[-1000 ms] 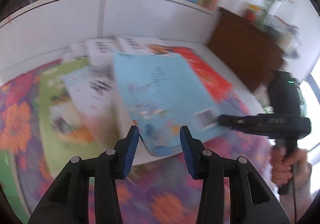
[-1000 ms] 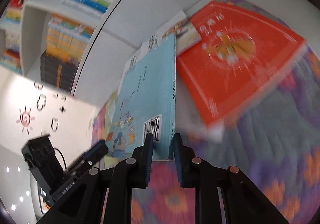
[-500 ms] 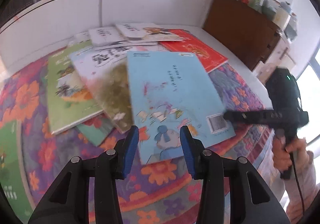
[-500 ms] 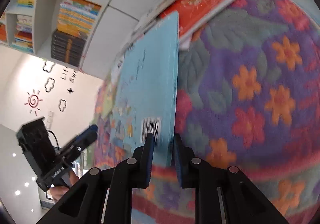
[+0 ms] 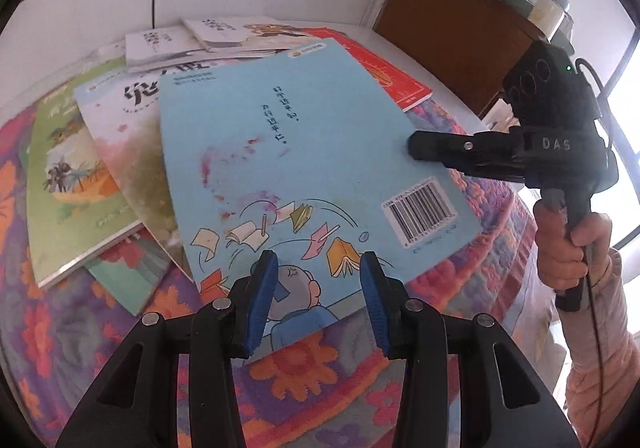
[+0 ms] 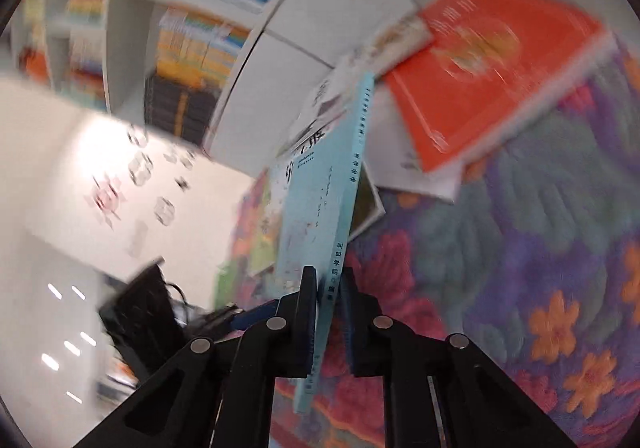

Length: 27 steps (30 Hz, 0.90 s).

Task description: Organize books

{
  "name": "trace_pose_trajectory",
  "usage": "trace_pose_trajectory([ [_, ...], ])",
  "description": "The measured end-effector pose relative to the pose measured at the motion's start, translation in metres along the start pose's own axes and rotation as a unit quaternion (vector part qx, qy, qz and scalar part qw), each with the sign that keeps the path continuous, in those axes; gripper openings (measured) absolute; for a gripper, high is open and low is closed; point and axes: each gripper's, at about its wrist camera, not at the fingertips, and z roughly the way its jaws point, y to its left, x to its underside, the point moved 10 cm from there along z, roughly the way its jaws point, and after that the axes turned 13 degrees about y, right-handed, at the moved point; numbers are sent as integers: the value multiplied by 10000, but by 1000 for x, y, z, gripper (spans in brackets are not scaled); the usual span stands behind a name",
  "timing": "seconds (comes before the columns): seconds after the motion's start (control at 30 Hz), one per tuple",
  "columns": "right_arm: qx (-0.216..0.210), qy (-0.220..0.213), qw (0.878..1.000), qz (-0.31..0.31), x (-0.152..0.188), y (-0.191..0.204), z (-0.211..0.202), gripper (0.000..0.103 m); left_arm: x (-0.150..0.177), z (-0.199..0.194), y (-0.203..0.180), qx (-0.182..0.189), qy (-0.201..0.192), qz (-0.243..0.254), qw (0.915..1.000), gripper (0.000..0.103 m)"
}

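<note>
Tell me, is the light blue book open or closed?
Closed: the light blue book shows only its back cover with the barcode, pages shut.

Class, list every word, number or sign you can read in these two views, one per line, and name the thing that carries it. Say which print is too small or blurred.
"DAS": on the black right gripper body.
Barcode: back cover of the light blue paperback book; its digits are too small to read.
Chinese print on that cover and its spine: too small to read reliably.
Large black brush characters on the white book beneath: partly covered.
Titles on the red book and green book: blurred.
</note>
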Motion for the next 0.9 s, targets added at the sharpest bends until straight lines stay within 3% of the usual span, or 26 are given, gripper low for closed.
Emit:
trace_pose_trajectory([
  [0.07, 250, 79, 9997, -34, 1, -2, 8, 16, 1, -1, 3, 46, -54, -36, 10000, 39],
  [0.2, -328, 328, 9983, 347, 4, -11, 28, 16, 3, -5, 9, 325, -94, -151, 9993, 38],
  [0.27, -325, 316, 9979, 454, 4, -18, 33, 16, 3, -6, 13, 447, -113, -244, 9986, 38],
  [0.37, -676, 232, 9961, 524, 5, -13, 29, 12, 3, -6, 15, 510, -117, -299, 9982, 37],
  [0.53, -635, 276, 9969, 373, 4, 21, 15, 9, -9, -5, 5, 627, -290, -137, 9975, 37],
  [0.67, 52, 138, 9999, 18, 0, 57, -18, 9, -29, -19, -23, 1439, -537, -112, 9881, 36],
  [0.73, 409, 55, 9991, -108, -4, 72, -38, 9, -43, -40, -48, 1722, -877, 157, 9810, 36],
  [0.83, 1439, -38, 9870, -721, -4, 111, -63, 10, -56, -72, -69, 1657, -1425, 497, 9746, 36],
  [0.9, 2285, -52, 9650, -1285, 3, 138, -65, 12, -50, -83, -72, 1581, -1439, 567, 9752, 36],
])
